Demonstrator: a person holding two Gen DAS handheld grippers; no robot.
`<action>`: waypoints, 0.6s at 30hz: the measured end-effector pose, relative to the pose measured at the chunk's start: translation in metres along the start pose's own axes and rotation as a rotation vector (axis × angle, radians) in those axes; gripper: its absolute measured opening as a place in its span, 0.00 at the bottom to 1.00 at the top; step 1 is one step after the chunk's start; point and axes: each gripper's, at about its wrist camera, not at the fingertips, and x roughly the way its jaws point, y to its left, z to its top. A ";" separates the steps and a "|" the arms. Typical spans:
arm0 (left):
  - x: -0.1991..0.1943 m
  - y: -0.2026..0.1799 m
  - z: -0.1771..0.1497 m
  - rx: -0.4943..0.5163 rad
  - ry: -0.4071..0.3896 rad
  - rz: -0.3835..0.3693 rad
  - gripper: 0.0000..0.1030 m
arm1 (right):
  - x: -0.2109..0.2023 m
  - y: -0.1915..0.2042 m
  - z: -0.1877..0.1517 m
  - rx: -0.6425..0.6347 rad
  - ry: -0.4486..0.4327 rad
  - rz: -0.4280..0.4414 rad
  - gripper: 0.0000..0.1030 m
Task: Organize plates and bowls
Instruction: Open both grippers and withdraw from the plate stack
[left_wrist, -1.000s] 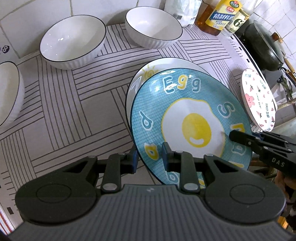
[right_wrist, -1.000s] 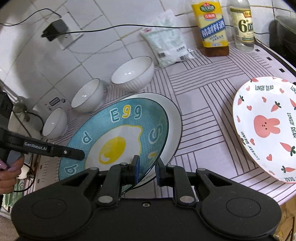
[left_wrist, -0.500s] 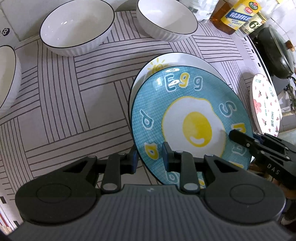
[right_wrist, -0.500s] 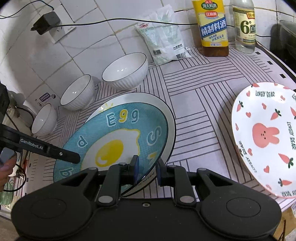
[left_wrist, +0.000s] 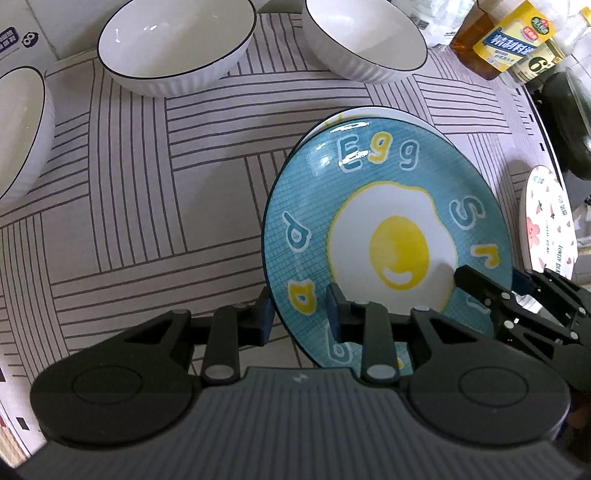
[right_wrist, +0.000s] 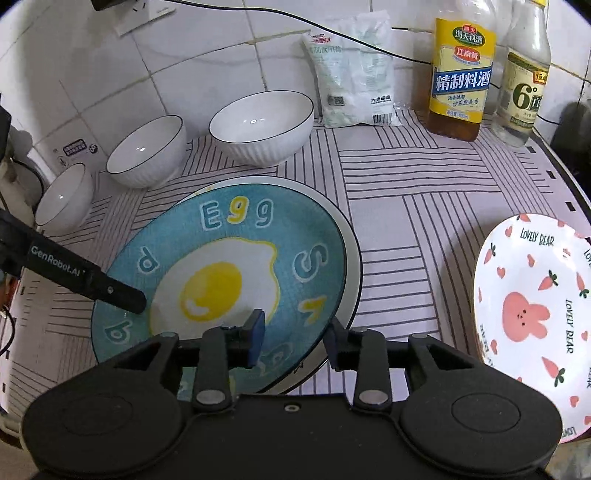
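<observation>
White plate (right_wrist: 349, 236) mostly hidden; design perhaps sun.

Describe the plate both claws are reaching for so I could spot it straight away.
On the striped mat, in front of three white bowls, the blue egg plate sits atop a white plate. Unlike the pink bunny plate to its right, it shows a fried egg and the word "Egg".

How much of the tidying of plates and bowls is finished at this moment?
Done: the egg plate lies on the white plate. In hand: the right tool stands open astride its rim; the left tool is at the opposite rim, grip unclear. Left: the rabbit plate and three bowls stand apart, unstacked.
</observation>
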 end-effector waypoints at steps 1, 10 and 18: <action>0.001 -0.001 0.000 -0.009 -0.001 0.004 0.27 | 0.000 0.000 0.001 0.004 0.001 -0.004 0.38; 0.007 -0.007 -0.003 -0.016 -0.006 0.045 0.27 | -0.004 0.018 -0.001 0.001 -0.015 -0.133 0.40; -0.005 -0.021 -0.014 0.052 -0.027 0.097 0.24 | -0.003 0.011 -0.009 0.069 0.016 -0.143 0.36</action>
